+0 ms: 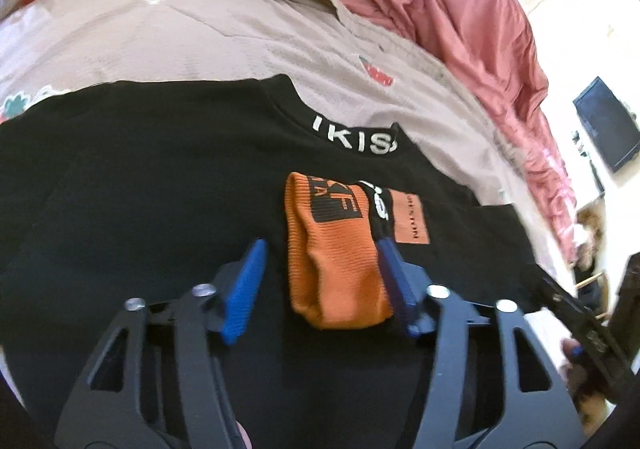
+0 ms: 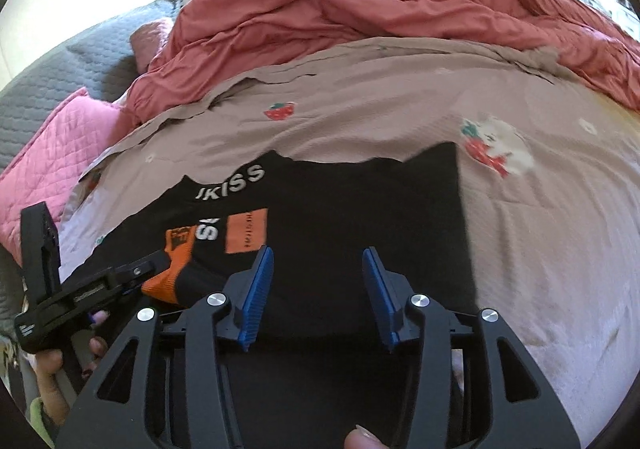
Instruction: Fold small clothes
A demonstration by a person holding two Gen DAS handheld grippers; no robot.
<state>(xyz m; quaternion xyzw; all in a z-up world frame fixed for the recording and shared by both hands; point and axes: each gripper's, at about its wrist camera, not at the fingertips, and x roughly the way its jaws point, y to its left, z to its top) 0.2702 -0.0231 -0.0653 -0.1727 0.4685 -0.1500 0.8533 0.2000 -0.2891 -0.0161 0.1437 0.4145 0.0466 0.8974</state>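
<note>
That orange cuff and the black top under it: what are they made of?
The orange cuff looks like ribbed knit, matte and stretchy, judging by its fine parallel ridges. The black top seems a smooth, matte jersey-like fabric; its weave is too dark to confirm.

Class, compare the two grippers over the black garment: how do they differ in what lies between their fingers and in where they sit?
The left gripper has the orange cuff between its blue fingers, which do not grip it; the right gripper has only flat black garment between its fingers. The left gripper sits by the orange patch; the right gripper sits over plain fabric nearer the garment's side edge. Both stand open.
</note>
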